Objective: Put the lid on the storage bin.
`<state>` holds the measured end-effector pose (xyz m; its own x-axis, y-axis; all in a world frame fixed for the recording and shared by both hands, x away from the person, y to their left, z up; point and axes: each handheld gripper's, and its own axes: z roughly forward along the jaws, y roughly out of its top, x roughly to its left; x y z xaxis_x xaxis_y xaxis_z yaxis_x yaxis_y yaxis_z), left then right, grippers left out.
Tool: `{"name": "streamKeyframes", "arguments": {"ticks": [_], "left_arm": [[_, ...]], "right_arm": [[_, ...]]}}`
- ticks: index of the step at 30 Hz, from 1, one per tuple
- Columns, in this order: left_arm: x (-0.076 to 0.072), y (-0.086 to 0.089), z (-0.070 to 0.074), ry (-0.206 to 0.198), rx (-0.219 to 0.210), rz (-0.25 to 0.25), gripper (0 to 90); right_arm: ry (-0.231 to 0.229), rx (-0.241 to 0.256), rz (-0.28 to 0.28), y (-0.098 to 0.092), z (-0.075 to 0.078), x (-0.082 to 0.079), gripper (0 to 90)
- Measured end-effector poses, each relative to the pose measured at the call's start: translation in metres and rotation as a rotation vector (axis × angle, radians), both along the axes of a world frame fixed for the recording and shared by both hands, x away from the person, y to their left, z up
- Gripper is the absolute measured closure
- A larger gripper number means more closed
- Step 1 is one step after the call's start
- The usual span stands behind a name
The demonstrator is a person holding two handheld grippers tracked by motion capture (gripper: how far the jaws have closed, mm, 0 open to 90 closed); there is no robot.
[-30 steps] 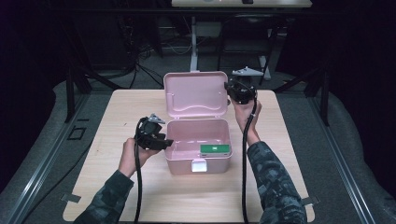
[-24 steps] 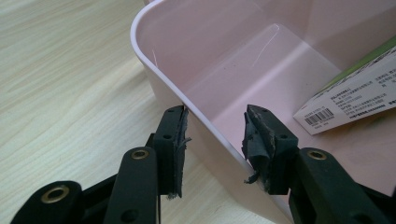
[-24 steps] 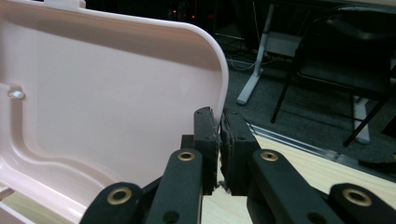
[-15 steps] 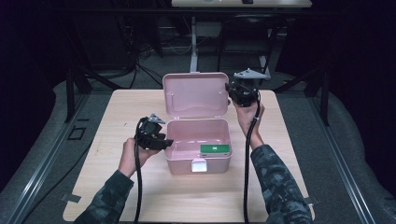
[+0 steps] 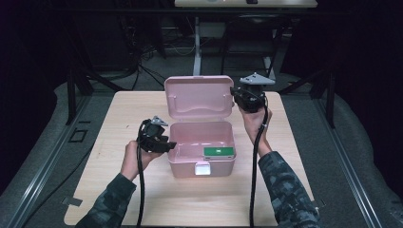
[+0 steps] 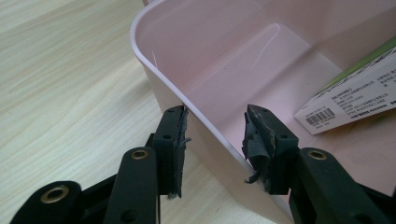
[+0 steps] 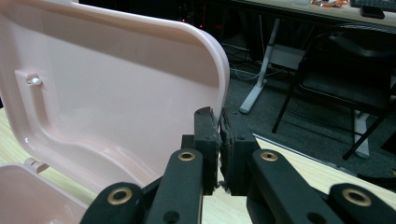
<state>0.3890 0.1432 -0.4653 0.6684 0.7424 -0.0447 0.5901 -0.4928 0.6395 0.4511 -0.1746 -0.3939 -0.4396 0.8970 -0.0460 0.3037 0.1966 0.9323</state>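
Note:
A pink plastic box stands open on the table, its lid upright behind it. A green and white carton lies inside at the front right. My left gripper is at the box's left wall. In the left gripper view its jaws are open and straddle that wall, with the carton farther in. My right gripper is at the lid's right edge. In the right gripper view it is shut on the edge of the lid.
The box sits mid-table on a light wooden top, with bare wood all round. A white latch is on the box's front wall. Behind the table are desk legs, a chair and cables on a dark floor.
The right gripper has shifted very slightly at the lid's edge. The lid, the box and the left gripper stand as before.

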Motion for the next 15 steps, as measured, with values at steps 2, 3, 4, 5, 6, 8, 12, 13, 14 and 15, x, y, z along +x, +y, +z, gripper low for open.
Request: {"name": "streamKeyframes", "arguments": {"ticks": [2,3,4,5,6,8,12,13,14,15], "left_arm": [[0.000,0.000,0.000,0.000,-0.004,0.001,58.6],[0.000,0.000,0.000,-0.001,-0.003,0.001,58.6],[0.000,0.000,0.000,-0.001,-0.004,0.001,58.6],[0.000,0.000,0.000,-0.001,-0.005,0.001,58.6],[0.000,0.000,0.000,-0.001,-0.005,0.002,58.6],[0.000,0.000,0.000,-0.001,-0.006,0.001,58.5],[0.000,0.000,0.000,-0.001,-0.005,0.000,58.5],[0.000,0.000,0.000,-0.001,-0.005,0.001,58.5],[0.000,0.000,0.000,-0.002,-0.005,0.001,58.4],[0.000,0.000,0.000,-0.002,-0.005,0.001,58.4]], "right_arm": [[0.000,0.003,0.002,-0.001,0.000,-0.003,86.1],[0.003,0.005,0.006,-0.002,0.001,-0.003,86.1],[0.003,0.006,0.008,-0.002,0.001,-0.004,86.1],[-0.001,0.001,0.007,-0.002,0.001,-0.005,86.1],[0.000,0.003,0.008,-0.002,0.001,-0.006,86.1],[-0.002,0.004,0.010,-0.002,0.001,-0.008,86.1],[0.002,0.005,0.019,-0.004,0.002,-0.012,86.1],[0.001,0.004,0.021,-0.004,0.002,-0.013,86.0],[0.004,0.002,0.022,-0.004,0.003,-0.014,86.0],[0.006,-0.001,0.026,-0.004,0.003,-0.015,86.0]]}}
